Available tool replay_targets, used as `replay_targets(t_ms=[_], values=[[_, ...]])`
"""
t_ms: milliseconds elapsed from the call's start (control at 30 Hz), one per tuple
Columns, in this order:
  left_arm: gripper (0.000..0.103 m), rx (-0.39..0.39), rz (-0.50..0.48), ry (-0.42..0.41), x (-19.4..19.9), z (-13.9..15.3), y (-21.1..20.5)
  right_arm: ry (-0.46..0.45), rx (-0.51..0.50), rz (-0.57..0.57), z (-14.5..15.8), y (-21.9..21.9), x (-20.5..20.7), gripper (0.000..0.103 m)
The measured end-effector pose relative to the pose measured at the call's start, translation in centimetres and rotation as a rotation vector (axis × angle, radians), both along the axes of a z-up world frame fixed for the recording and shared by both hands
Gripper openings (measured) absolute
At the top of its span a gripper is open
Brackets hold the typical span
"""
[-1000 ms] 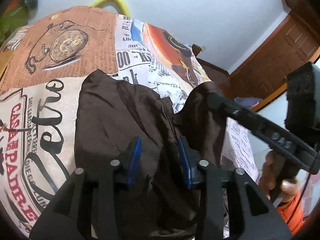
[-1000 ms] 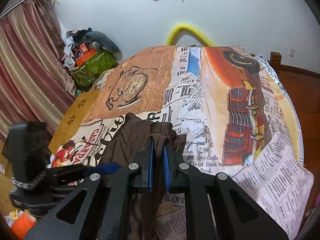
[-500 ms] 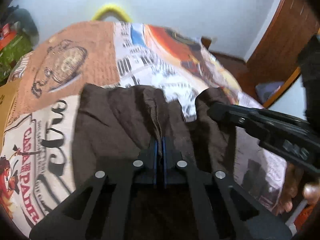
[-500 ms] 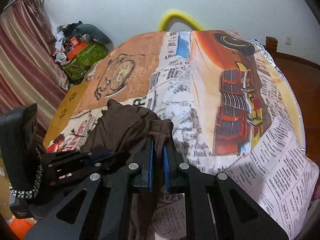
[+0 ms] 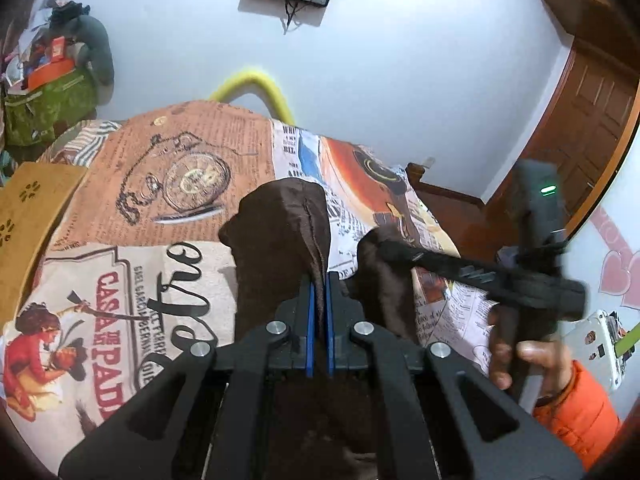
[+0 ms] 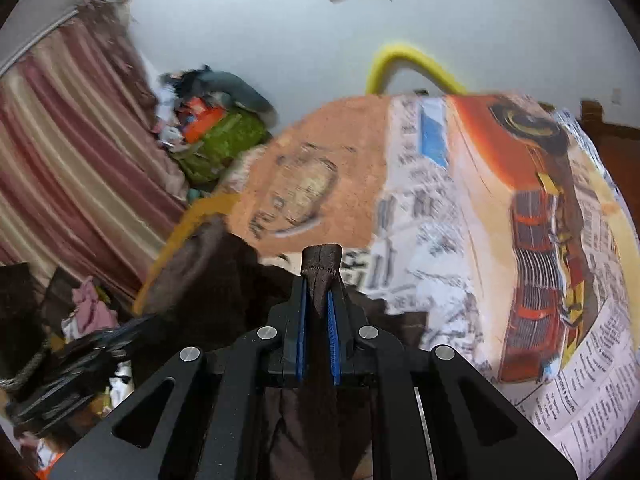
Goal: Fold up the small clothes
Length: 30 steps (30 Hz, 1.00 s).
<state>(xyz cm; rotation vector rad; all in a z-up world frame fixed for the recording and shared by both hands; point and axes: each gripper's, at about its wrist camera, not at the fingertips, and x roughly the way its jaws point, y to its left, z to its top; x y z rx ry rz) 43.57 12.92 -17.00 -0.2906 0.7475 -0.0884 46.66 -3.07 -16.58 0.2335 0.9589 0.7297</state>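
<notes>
Blur smears most of the right wrist view, so the print on the newspaper-and-vintage-car patterned bedspread (image 6: 460, 208) is hard to read there, and the left gripper (image 6: 92, 344) shows only as a dark streaked shape at the lower left edge. How the dark brown fabric garment (image 5: 288, 240) is shaped overall cannot be made out: its lower part drops out of sight behind the black gripper bodies in both views, and only bunched folds rise above the fingers. In the left wrist view the left gripper (image 5: 319, 292) has its blue-lined jaws clenched on a fold of the garment with a seam running up it, the cloth standing in a peak above the tips and clear of the bedspread (image 5: 160, 200). To its right, the right gripper (image 5: 390, 246) reaches in sideways, its tip buried in another bunch of the same garment; a hand (image 5: 528, 354) with an orange sleeve (image 5: 576, 416) holds its handle. In the right wrist view the right gripper (image 6: 318, 300) is pinched tight on a stitched hem of the garment (image 6: 322, 260), which pokes up between the pads.
</notes>
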Motion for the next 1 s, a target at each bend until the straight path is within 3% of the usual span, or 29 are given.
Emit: replay_targets(t_ms=[100,200,267,400,533,633,733,800,900,1000], values=[[0.004,-0.021,-0.014,0.022,0.6,-0.9,-0.9,0.083,-0.091,-0.012,-3.6,0.1,0.7,0.009],[0.004,-0.04,-0.062,0.045,1.9,-1.7,-2.5,0.085,-0.16,0.001,-5.2,-0.2,-0.1,0.012],[0.004,-0.023,-0.088,0.055,2.7,-2.0,-3.7,0.07,-0.149,0.008,-4.7,-1.0,-0.7,0.013],[0.004,-0.032,-0.136,0.1,4.5,-3.1,-6.1,-0.001,-0.148,0.008,-2.7,-2.7,-2.6,0.045],[0.004,-0.002,-0.165,0.138,5.7,-4.3,-8.0,-0.032,-0.133,0.026,-1.7,-5.1,-4.6,0.048],[0.004,-0.027,-0.177,0.193,6.2,-5.6,-8.3,-0.033,-0.166,0.028,-2.2,-5.6,-5.2,0.054],[0.015,-0.05,-0.181,0.215,6.2,-6.0,-7.9,-0.057,-0.203,0.004,-2.6,-5.7,-5.3,0.068],[0.027,-0.071,-0.18,0.229,6.0,-5.9,-7.3,-0.059,-0.201,-0.026,-2.7,-6.5,-5.3,0.07],[0.03,-0.069,-0.179,0.204,4.9,-4.8,-6.3,-0.006,-0.128,-0.044,-2.6,-7.7,-5.3,0.07],[0.037,-0.032,-0.183,0.163,3.1,-3.1,-5.2,-0.014,-0.091,-0.012,-1.6,-7.8,-6.8,0.07]])
